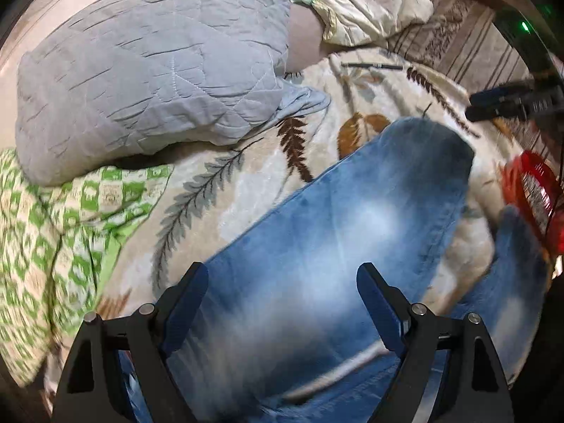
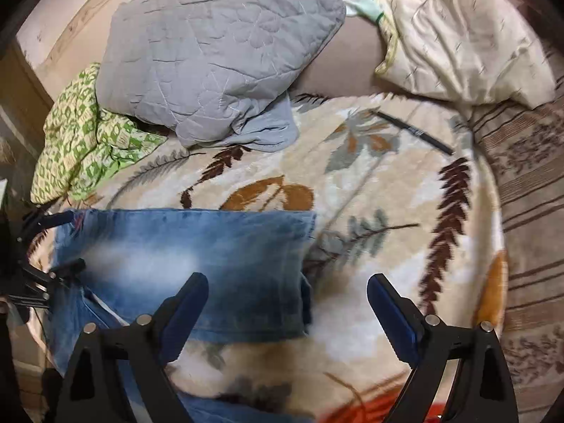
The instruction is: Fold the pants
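Note:
Faded blue jeans [image 1: 335, 239] lie spread on a cream blanket with a leaf print [image 1: 246, 176]. In the left wrist view one leg runs up and right from between my fingers; the other leg [image 1: 511, 275] lies at the right. My left gripper [image 1: 282, 289] is open above the jeans, holding nothing. In the right wrist view the jeans [image 2: 197, 257] lie at the lower left, hem to the right. My right gripper [image 2: 287, 299] is open just above the hem, empty. The right gripper shows at the left wrist view's right edge [image 1: 493, 104], the left gripper at the right wrist view's left edge [image 2: 53, 243].
A grey quilted pillow [image 2: 218, 46] and a green patterned cloth [image 2: 88, 134] lie at the back left. A cream pillow [image 2: 458, 35] lies at the back right. A black pen [image 2: 416, 132] rests on the blanket. A red packet [image 1: 535, 194] lies at the right.

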### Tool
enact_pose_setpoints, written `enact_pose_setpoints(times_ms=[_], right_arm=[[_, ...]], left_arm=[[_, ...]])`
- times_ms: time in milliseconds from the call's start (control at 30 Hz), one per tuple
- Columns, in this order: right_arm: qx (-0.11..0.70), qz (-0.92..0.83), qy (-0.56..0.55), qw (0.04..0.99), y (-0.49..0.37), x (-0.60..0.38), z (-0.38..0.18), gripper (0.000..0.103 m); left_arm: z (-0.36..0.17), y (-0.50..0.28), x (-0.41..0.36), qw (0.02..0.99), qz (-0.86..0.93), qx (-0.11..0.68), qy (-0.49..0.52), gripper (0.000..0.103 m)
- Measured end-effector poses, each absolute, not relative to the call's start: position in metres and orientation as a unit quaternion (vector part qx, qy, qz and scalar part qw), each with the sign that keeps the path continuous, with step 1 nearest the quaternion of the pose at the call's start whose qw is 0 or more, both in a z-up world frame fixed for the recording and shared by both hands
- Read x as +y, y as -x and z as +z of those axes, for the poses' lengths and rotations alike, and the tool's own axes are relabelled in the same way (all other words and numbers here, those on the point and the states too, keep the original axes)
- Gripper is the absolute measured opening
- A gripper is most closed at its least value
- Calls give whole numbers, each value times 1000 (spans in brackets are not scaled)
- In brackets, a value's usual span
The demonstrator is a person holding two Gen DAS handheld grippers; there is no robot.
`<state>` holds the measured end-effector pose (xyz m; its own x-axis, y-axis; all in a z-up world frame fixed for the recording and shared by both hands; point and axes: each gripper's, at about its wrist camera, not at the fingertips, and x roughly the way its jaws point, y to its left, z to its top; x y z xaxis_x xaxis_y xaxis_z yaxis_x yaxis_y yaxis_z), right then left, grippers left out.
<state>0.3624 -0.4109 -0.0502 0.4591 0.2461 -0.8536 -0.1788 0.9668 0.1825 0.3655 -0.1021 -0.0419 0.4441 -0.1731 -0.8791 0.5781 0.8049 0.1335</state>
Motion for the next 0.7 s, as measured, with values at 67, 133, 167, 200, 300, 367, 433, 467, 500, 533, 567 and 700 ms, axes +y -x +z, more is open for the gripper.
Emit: enact_pose_setpoints(times_ms=[67, 133, 167, 200, 300, 367, 433, 467, 500, 533, 567, 700], right_arm=[[515, 125, -42, 847, -376, -408, -58, 92], [530, 119, -38, 839, -394, -404, -68, 86], [537, 116, -37, 835, -402, -403, -73, 85], [546, 111, -38, 829, -411, -403, -79, 83], [574, 104, -47, 811, -435, -406, -102, 77], [588, 104, -55, 801, -447, -408, -115, 76], [593, 116, -68, 794, -457, -408, -125, 72], [593, 123, -72, 792, -460, -407, -128, 72], [594, 131, -73, 791, -463, -406, -131, 69], [595, 137, -68, 789, -466, -403, -133, 63], [595, 139, -61, 789, -468, -400, -133, 57], [590, 156, -35, 791, -469, -392, -133, 35]], left_arm=[[-52, -379, -106, 817, -235, 476, -225, 86], [-63, -394, -111, 812, -242, 477, -236, 86], [-70, -404, -114, 809, -246, 478, -238, 86], [-76, -411, -116, 807, -247, 480, -239, 86], [-93, -432, -121, 802, -254, 493, -222, 86], [-104, -443, -128, 796, -261, 499, -221, 86], [-113, -452, -136, 787, -269, 507, -226, 86], [-117, -455, -140, 781, -272, 513, -230, 86], [-121, -457, -143, 775, -276, 519, -233, 86], [-126, -460, -147, 767, -281, 527, -237, 86], [-131, -461, -150, 760, -281, 533, -243, 86], [-134, -461, -157, 744, -307, 548, -228, 53]])
